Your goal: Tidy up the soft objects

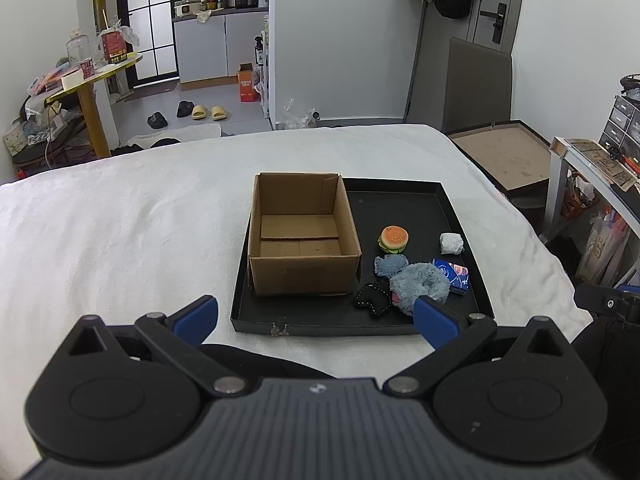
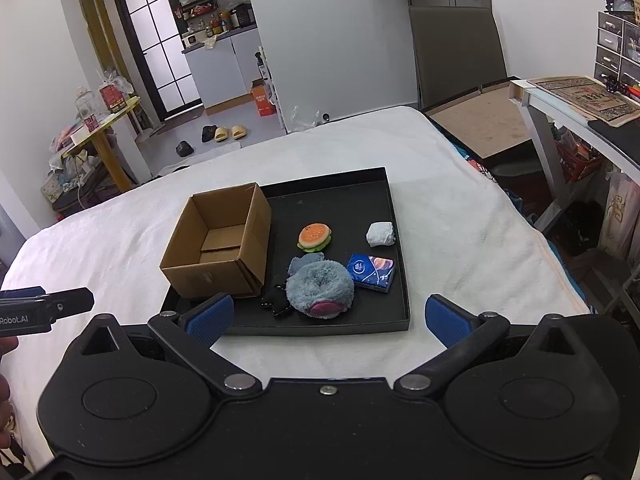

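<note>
Both grippers wide open, empty, left gripper, right gripper

Fuzzy plush pouch, matt cardboard box

Upper left: a yellow side table piled with clutter; slippers on the floor; a grey chair upper right.

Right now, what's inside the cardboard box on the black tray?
Nothing shows inside the cardboard box: only its bare folded bottom flaps. The near wall hides a strip of floor just behind it. The soft items all lie outside it on the black tray.
</note>
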A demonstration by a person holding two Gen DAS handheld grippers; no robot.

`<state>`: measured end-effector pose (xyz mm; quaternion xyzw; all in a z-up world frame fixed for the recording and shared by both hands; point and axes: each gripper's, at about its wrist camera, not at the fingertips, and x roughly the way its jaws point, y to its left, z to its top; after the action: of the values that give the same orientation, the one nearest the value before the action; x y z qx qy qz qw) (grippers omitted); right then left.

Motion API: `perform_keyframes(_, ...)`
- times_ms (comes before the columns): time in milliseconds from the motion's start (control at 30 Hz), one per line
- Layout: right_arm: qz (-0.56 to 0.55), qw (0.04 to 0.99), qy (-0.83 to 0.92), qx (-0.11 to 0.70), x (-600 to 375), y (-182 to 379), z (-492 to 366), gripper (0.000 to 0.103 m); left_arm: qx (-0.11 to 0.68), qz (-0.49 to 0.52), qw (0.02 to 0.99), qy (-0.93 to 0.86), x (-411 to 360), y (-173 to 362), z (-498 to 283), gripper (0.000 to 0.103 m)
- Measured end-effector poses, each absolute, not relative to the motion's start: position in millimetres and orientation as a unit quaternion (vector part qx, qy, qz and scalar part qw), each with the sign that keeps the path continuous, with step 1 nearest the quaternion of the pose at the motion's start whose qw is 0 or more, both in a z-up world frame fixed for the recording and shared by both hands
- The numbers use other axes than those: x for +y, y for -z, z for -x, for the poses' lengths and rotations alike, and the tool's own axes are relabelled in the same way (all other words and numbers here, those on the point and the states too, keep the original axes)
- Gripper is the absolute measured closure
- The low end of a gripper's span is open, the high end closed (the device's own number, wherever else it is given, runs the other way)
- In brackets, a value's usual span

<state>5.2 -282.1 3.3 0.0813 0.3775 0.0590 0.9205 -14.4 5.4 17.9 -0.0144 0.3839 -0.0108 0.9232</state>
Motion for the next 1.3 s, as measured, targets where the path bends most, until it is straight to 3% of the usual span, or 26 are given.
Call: perform_keyframes(1300, -0.075, 0.923, -0.072, 0.371, -275, -6, -7, 0.0, 0.363, 0.035, 0.931, 0.01, 14, -27, 10, 0.0)
